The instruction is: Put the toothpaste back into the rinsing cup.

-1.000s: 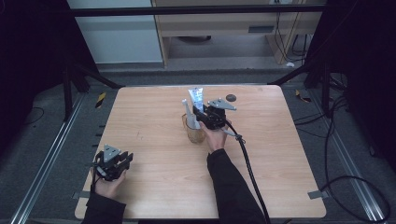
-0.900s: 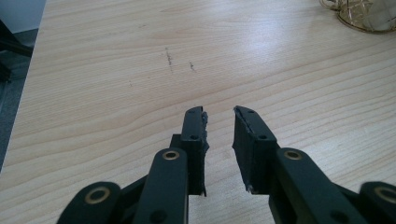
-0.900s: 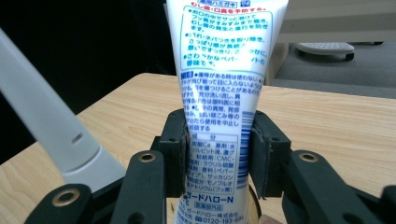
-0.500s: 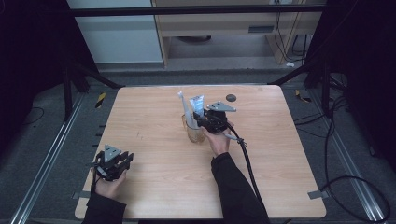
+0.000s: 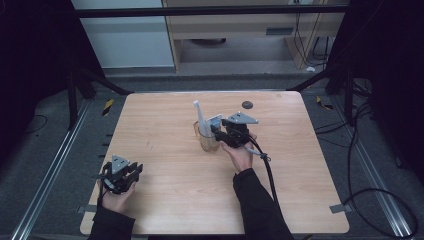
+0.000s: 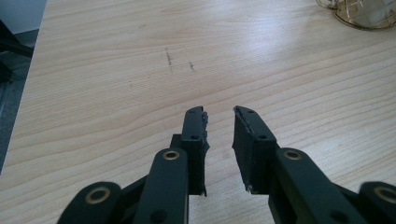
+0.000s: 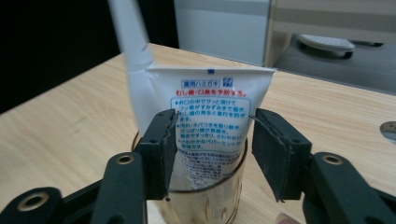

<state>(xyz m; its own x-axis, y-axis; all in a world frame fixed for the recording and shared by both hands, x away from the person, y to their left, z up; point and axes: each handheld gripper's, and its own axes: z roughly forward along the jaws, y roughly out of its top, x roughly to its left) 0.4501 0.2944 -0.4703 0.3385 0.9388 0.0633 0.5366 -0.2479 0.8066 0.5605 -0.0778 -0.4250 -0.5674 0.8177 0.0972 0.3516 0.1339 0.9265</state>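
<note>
While the left gripper [image 5: 120, 175] rests near the table's [image 5: 165, 125] front-left corner with its jaws narrowly parted on nothing, the right gripper [image 5: 220, 131] hovers at the amber glass cup [image 5: 207, 142] mid-table, its 2 jaws spread wide, apart from the toothpaste tube [image 7: 210, 116] standing inside beside a white toothbrush [image 7: 128, 42].
</note>
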